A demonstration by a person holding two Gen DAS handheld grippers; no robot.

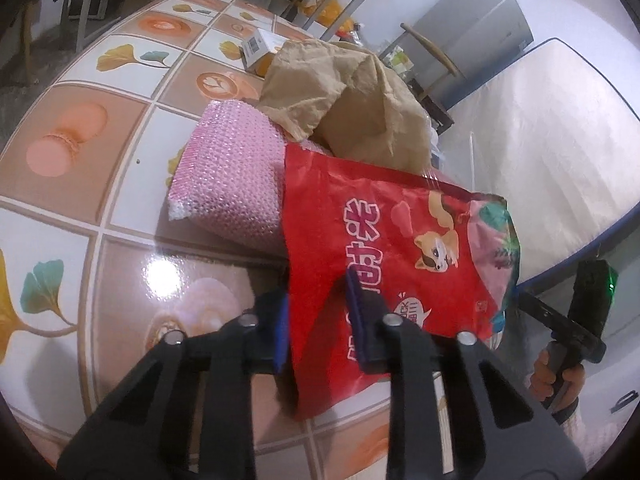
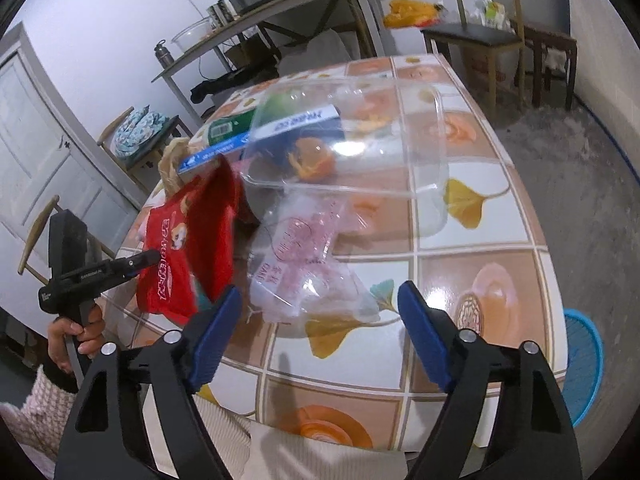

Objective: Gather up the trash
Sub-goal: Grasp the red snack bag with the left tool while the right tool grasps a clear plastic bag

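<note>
Left hand-held gripper (image 1: 316, 320): jaws drawn in on the near corner of the red snack bag (image 1: 384, 248); in the left wrist view both blue pads lie against the foil, one on each face, so it is pinching the bag.
Right hand-held gripper (image 2: 320, 332): jaws spread, nothing between them; the pads stand either side of a gap over the worktop edge.
Relation the next move turns on: the crumpled clear plastic bag (image 2: 304, 268) lies straight ahead of the right hand-held gripper, just beyond its fingertips, with its long axis running away from the gripper toward the clear plastic clamshell (image 2: 348, 140). The right hand is the nearer one; the left is already occupied.
Red snack bag, place: near edge of the worktop, to the left of the clear plastic bag, long axis running away from the left hand-held gripper and slightly rightward; its far end overlaps the pink bubble mailer (image 1: 228, 176).
Beyond the red snack bag: brown paper bag (image 1: 344, 96), crumpled, then a small carton (image 1: 260, 46).
Beyond the clear plastic bag: the clamshell, with orange peel (image 2: 312, 160) seen through it.
Worktop (image 2: 480, 248): glossy cloth, tile pattern of leaves and cups; glare spots.
Room: chairs, side table, white door, concrete floor, blue basket (image 2: 584, 364) beside the worktop.
Judgement: thin film will need a low, closing pinch.
</note>
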